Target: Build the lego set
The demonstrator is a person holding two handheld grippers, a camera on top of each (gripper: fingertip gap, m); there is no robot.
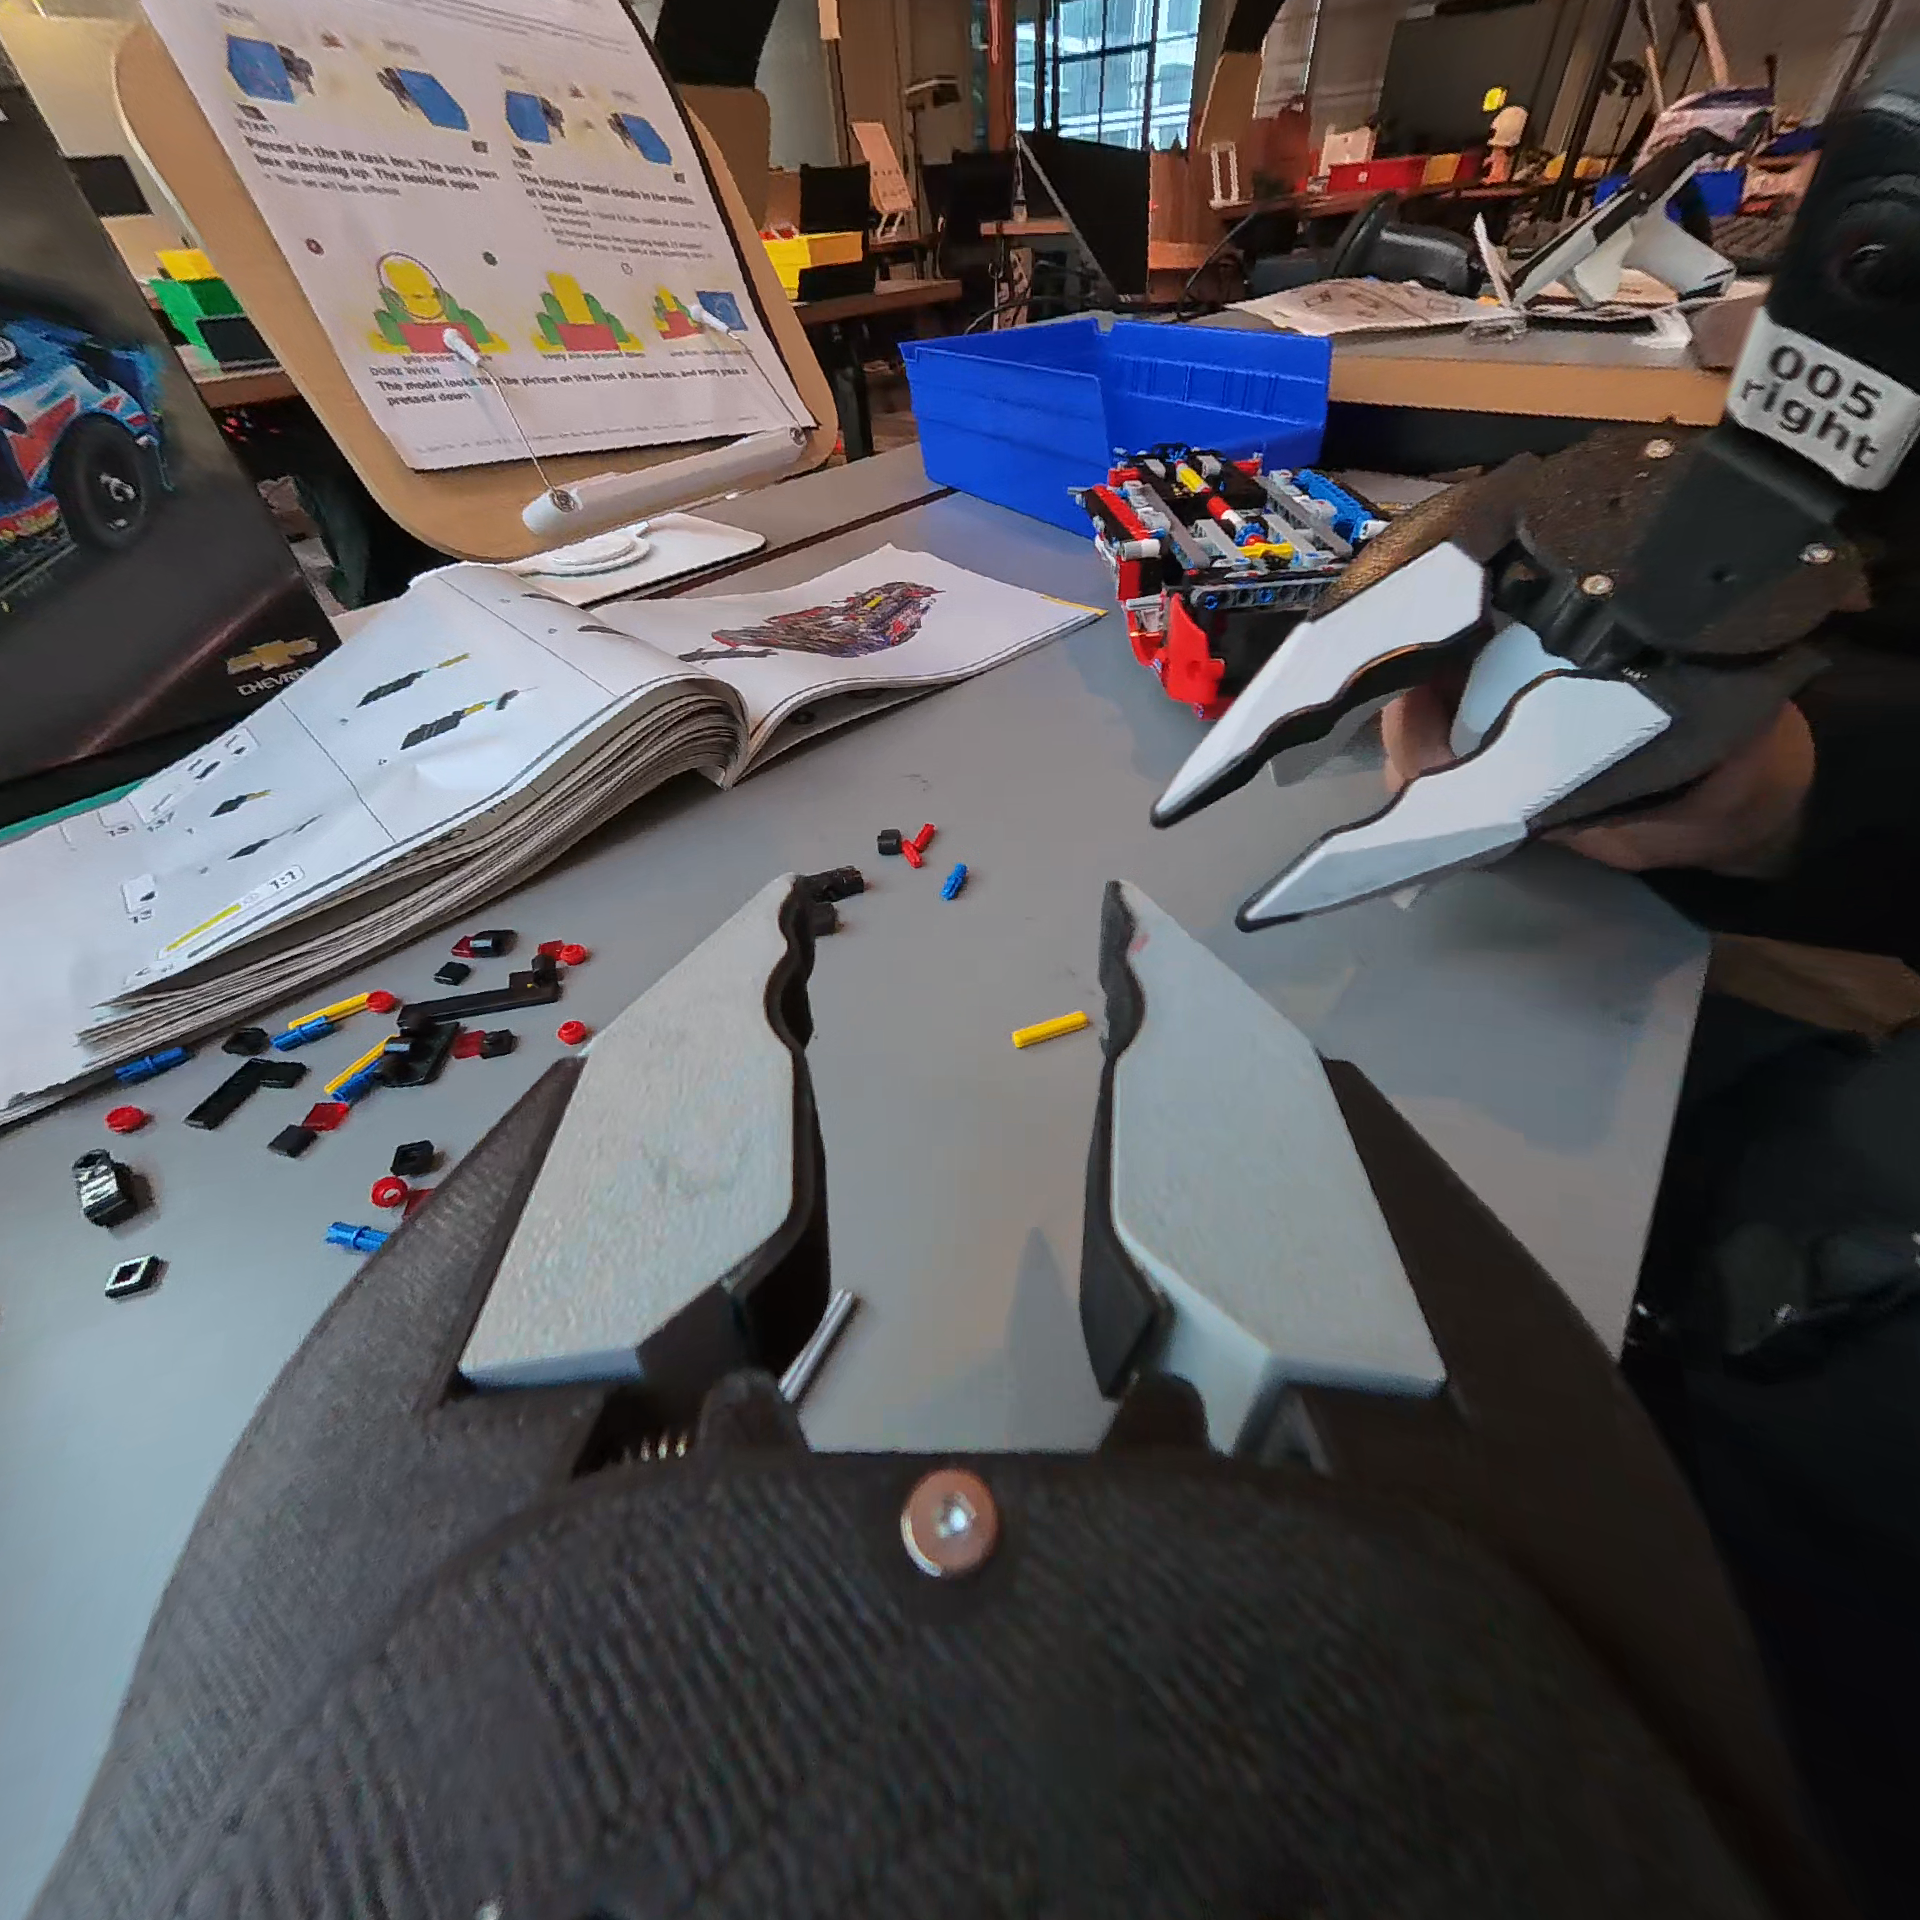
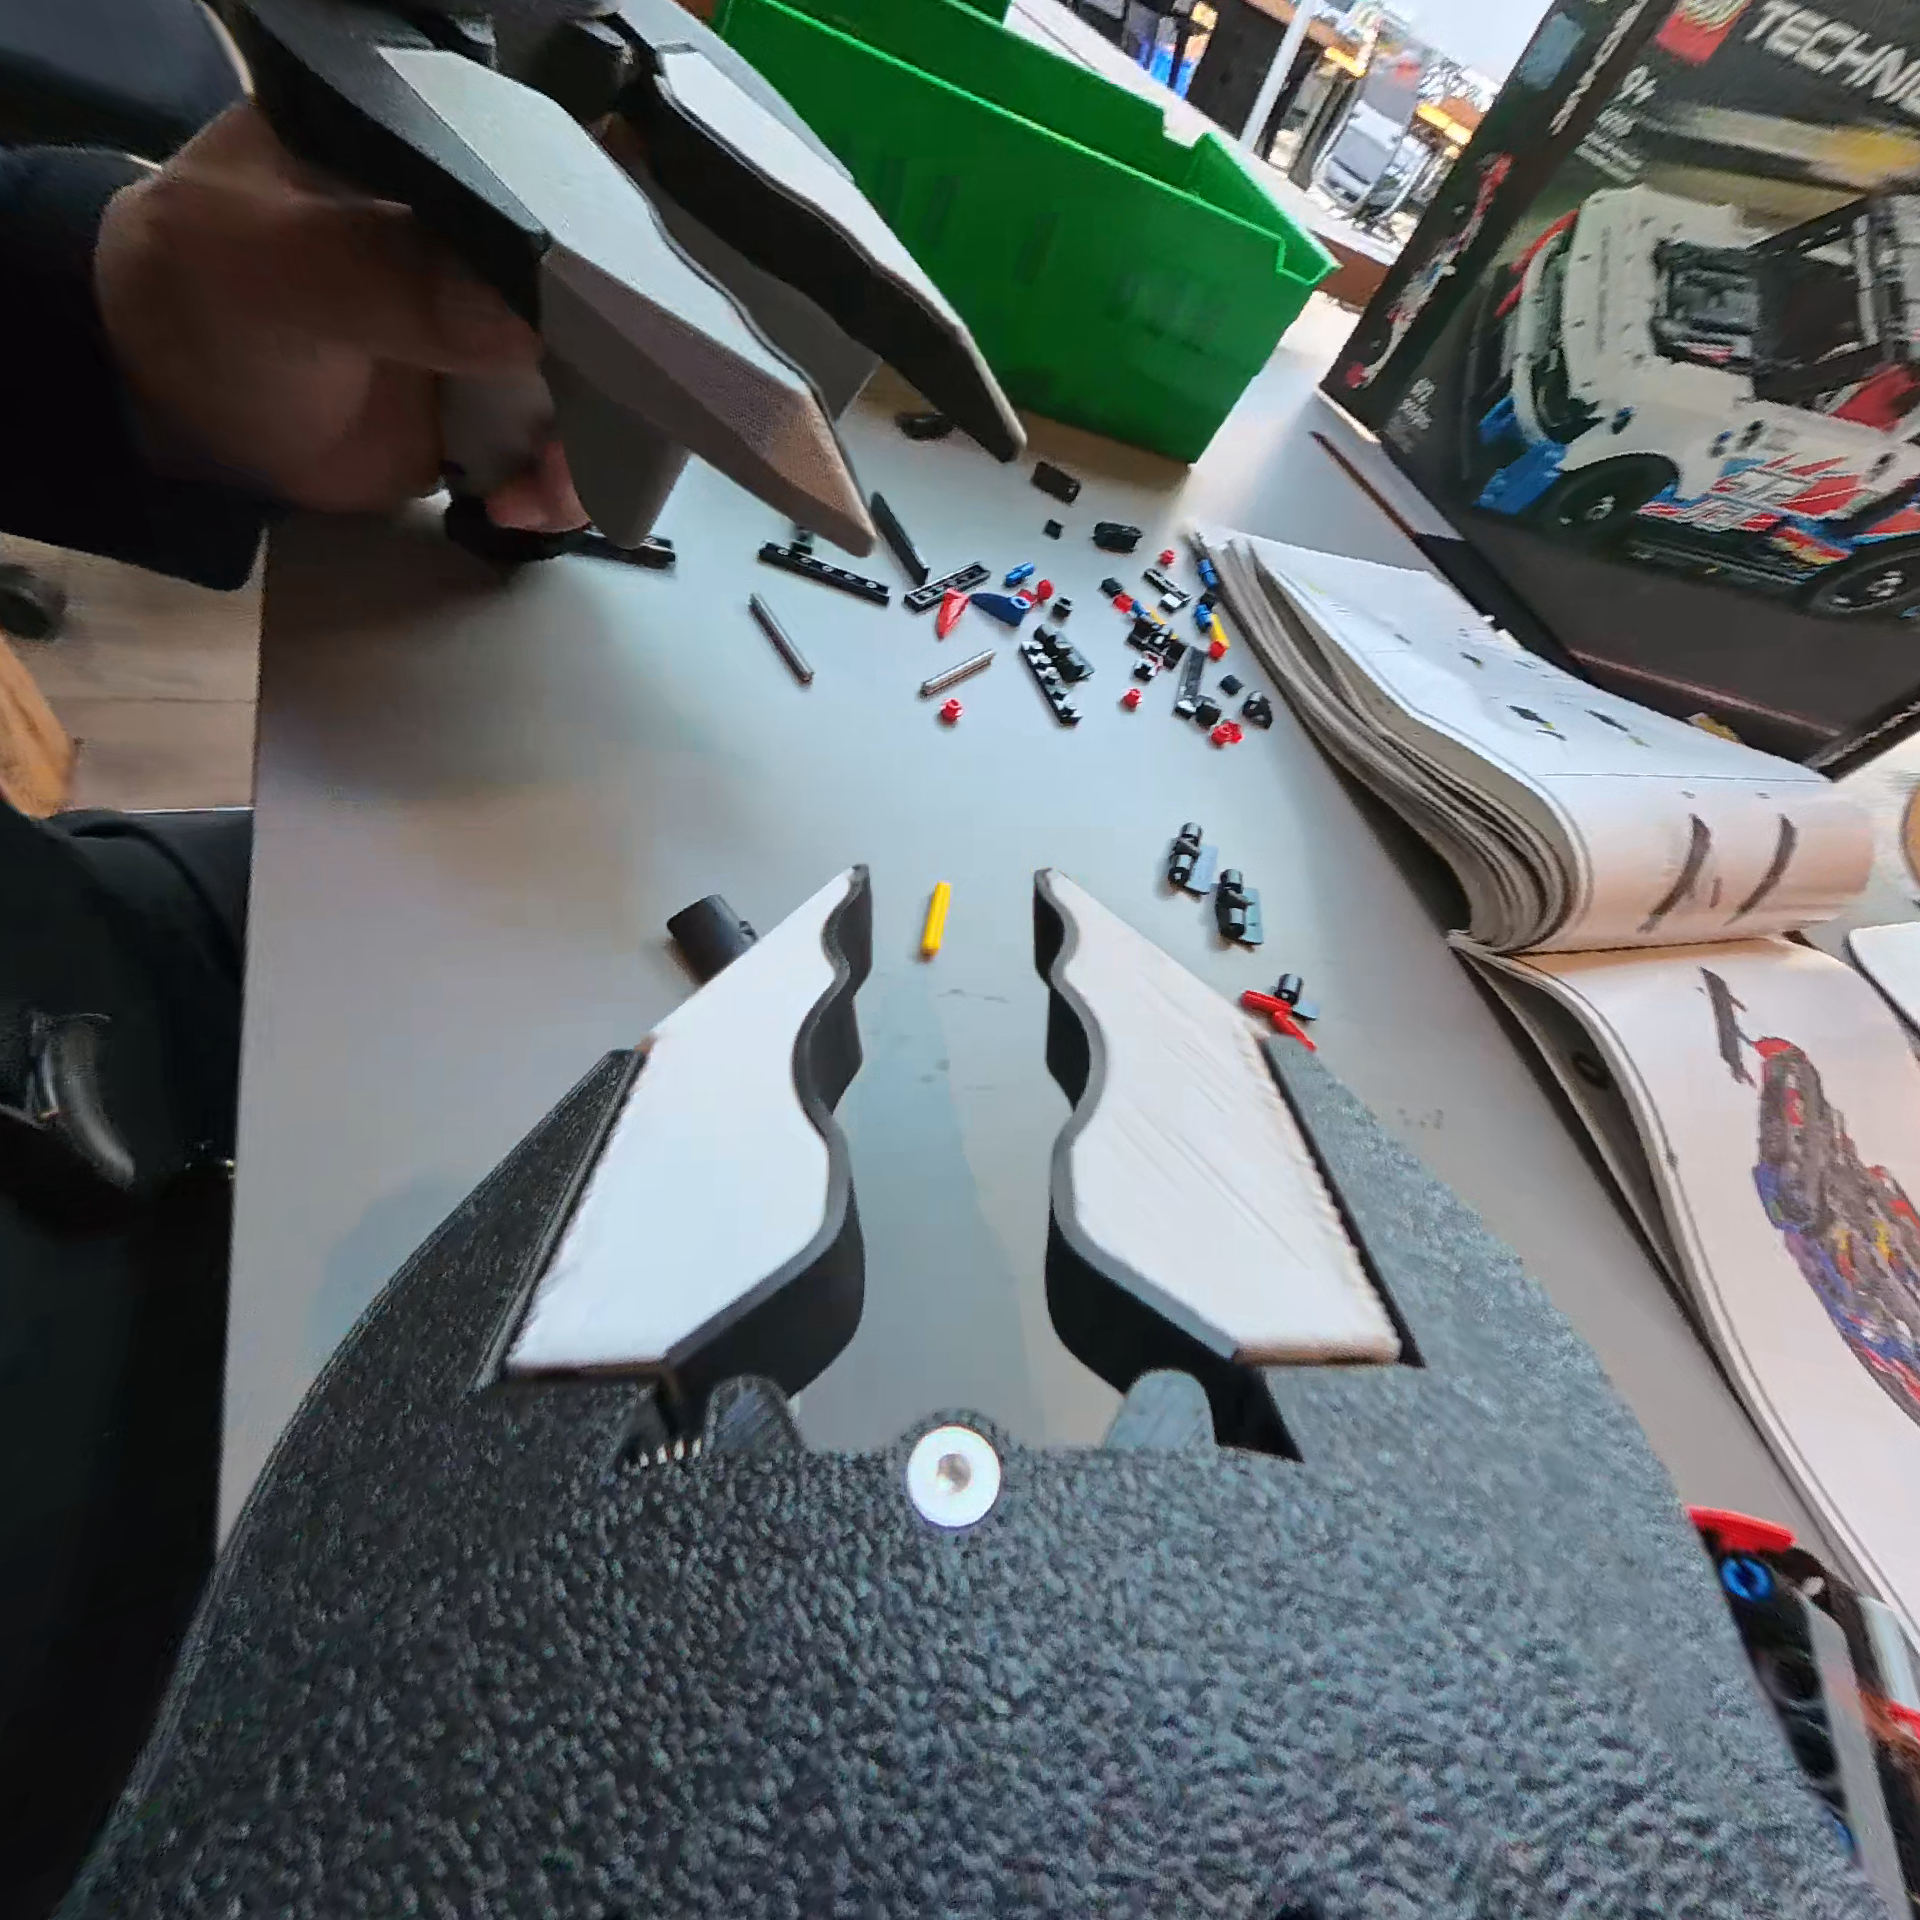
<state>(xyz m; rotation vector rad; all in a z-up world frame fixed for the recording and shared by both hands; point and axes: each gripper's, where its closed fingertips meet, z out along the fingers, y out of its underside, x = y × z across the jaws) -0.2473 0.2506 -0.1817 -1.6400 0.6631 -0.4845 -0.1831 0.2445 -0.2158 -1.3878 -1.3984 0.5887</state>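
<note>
I have both tools released: my left gripper (image 1: 951, 899) hangs with jaws spread over the grey table (image 1: 1351, 1039), and my right gripper (image 2: 951, 883) is spread too, holding nothing. A yellow pin (image 2: 935, 918) lies on the table just ahead of the right fingertips, untouched. The half-built model (image 1: 1226, 561) sits in front of the blue bin (image 1: 1039, 416). Loose pieces (image 1: 343, 1060) (black, red, blue) lie scattered beside the open manual (image 1: 468, 727).
</note>
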